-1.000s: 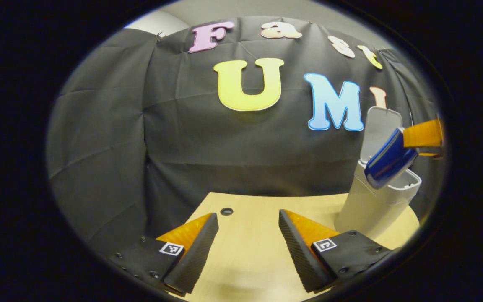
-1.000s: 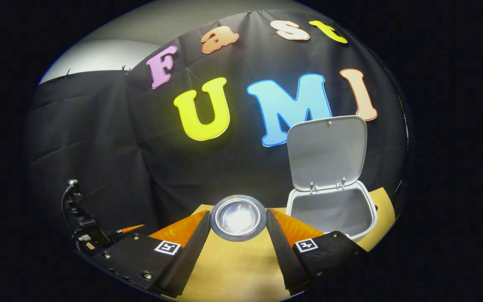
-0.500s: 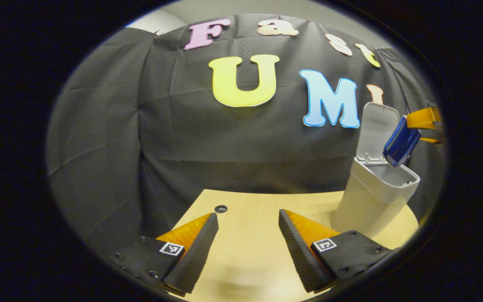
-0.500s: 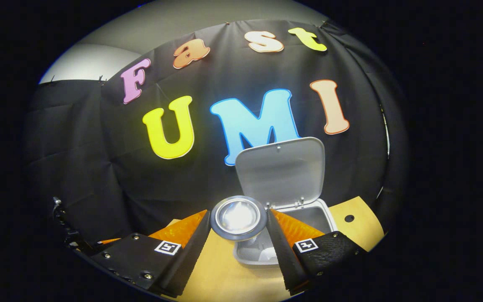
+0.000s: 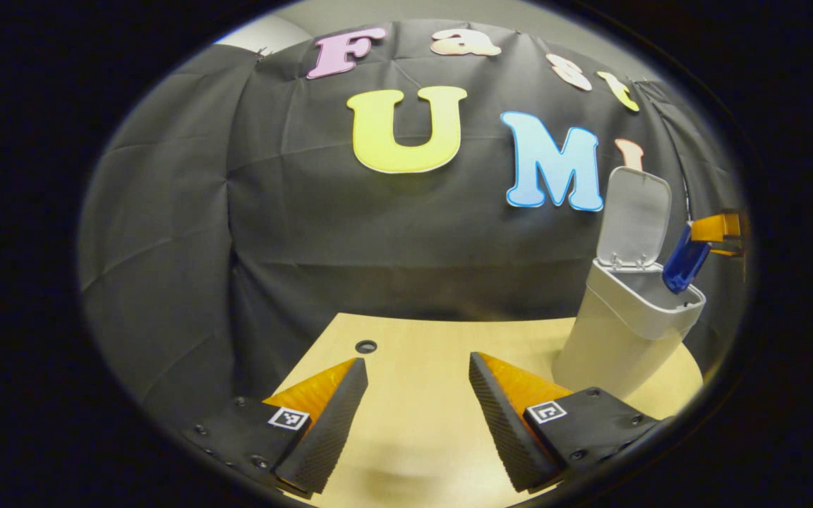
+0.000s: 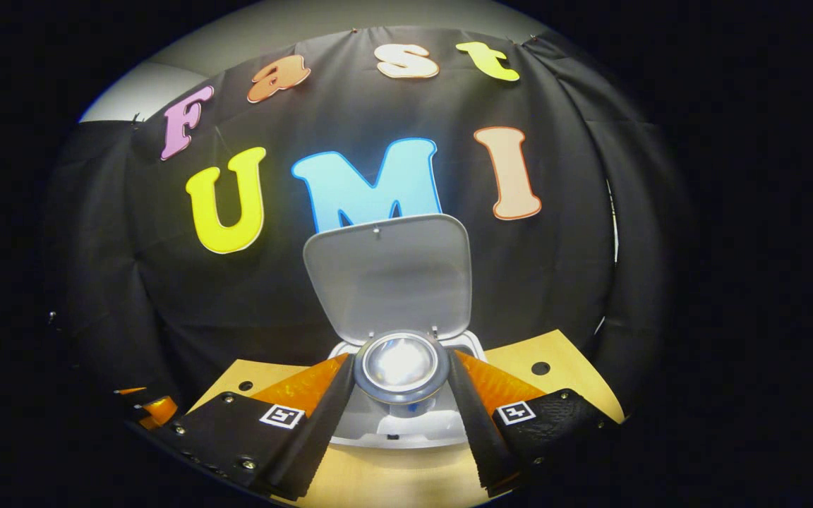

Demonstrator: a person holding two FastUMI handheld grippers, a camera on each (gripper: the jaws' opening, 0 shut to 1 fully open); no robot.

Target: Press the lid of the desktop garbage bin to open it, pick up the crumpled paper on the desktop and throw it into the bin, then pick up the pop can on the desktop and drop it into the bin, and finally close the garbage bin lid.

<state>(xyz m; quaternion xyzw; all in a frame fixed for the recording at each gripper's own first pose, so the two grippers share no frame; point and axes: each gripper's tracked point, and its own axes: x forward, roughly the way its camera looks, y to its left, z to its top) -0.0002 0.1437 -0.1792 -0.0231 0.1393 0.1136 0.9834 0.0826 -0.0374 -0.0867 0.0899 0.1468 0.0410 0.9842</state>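
Right tongs [image 6: 401, 395]: clenched on the pop can [image 6: 401, 365], long axis pointing away along the fingers, its far end over the bin [image 6: 406, 423] mouth. Beyond: lid [image 6: 389, 275] upright, open. Left tongs [image 5: 417, 416]: released, holding nothing, over the table [image 5: 413, 353], bin to their right.

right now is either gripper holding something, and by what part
The right gripper holds the pop can by its sides, over the open bin. The left gripper holds nothing.
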